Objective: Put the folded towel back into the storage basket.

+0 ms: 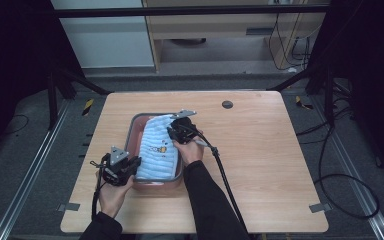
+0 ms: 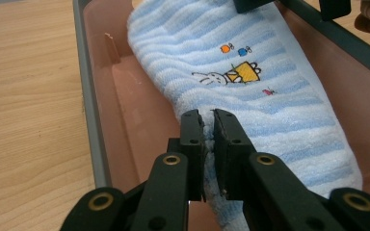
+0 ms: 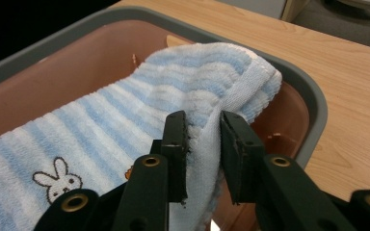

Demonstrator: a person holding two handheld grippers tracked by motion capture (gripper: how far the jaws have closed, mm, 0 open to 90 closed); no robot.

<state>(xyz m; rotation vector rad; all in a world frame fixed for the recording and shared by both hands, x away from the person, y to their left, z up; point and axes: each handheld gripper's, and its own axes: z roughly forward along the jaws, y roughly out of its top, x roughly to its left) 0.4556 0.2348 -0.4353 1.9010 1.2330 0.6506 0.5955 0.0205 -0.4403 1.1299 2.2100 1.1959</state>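
Observation:
A blue-and-white striped towel with a small rabbit picture lies along a pink tub with a grey rim on the wooden table. My left gripper is at the tub's near left end. In the left gripper view, the left gripper has its jaws nearly together, pinching a fold of the towel low inside the tub. My right gripper is at the far end. In the right gripper view, the right gripper has a wider gap, and the towel's edge fills it above the tub rim.
A small dark round disc sits near the table's far edge. A black cable trails from the right gripper across the table toward the person. Bare wood lies to the right of the tub.

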